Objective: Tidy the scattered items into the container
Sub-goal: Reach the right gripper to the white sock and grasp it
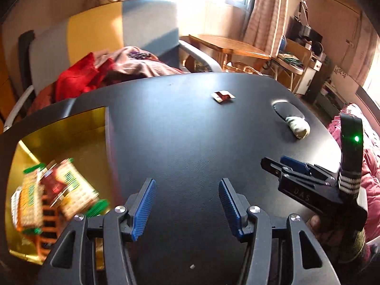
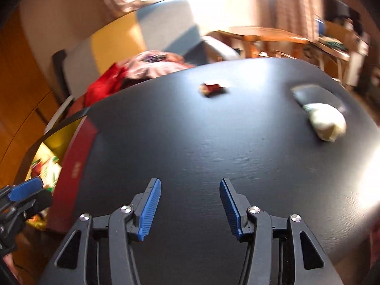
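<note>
A box (image 1: 71, 130) with a gold inside and red outer wall (image 2: 71, 171) stands at the table's left edge and holds several snack packets (image 1: 54, 194). A small red and white sachet (image 1: 223, 95) (image 2: 212, 87) lies far on the black table. A pale rolled bundle (image 1: 298, 128) (image 2: 329, 124) lies at the far right beside a dark oval patch. My left gripper (image 1: 187, 204) is open and empty above the table, right of the box. My right gripper (image 2: 190, 205) is open and empty; it also shows in the left wrist view (image 1: 285, 166).
The black table (image 1: 190, 142) has a rounded far edge. Behind it stands a chair with red and pink cloth (image 1: 106, 71). A wooden table (image 1: 228, 45) and cluttered shelves (image 1: 304, 59) stand farther back. Pink fabric (image 1: 370, 166) lies at the right.
</note>
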Available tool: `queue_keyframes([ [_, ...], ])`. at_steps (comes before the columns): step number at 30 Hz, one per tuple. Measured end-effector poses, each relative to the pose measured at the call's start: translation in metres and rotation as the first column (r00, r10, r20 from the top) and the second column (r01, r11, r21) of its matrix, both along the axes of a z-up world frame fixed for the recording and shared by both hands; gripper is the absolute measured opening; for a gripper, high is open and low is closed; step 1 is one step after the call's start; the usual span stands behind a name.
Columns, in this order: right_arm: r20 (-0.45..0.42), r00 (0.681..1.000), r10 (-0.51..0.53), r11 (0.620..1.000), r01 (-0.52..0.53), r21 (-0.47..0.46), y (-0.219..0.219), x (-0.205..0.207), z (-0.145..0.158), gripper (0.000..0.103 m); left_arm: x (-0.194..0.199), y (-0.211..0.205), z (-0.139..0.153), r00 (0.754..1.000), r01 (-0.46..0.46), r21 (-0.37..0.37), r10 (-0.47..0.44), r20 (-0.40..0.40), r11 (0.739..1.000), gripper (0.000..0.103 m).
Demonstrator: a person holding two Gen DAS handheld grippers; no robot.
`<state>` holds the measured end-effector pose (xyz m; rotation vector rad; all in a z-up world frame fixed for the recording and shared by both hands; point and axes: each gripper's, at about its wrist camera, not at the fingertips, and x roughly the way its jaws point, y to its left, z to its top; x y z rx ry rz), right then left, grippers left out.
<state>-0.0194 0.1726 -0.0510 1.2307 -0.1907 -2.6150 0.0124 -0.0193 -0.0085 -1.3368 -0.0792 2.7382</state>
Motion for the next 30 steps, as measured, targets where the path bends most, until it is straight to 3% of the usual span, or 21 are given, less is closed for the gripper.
queue_keyframes([
  [12, 0.009, 0.983, -0.182, 0.983, 0.182, 0.036, 0.089, -0.025, -0.013, 0.053, -0.085, 0.046, -0.023, 0.995, 0.079, -0.027, -0.077, 0.06, 0.997, 0.056],
  [21, -0.059, 0.954, -0.292, 0.953, 0.296, 0.068, 0.138, -0.076, 0.005, 0.059, -0.12, 0.061, -0.048, 0.988, 0.116, -0.051, -0.11, 0.111, 0.992, 0.056],
  [30, -0.062, 0.951, -0.303, 0.937, 0.309, 0.16, 0.159, -0.126, -0.002, 0.065, -0.152, 0.072, -0.063, 0.982, 0.142, -0.066, -0.132, 0.135, 0.988, 0.056],
])
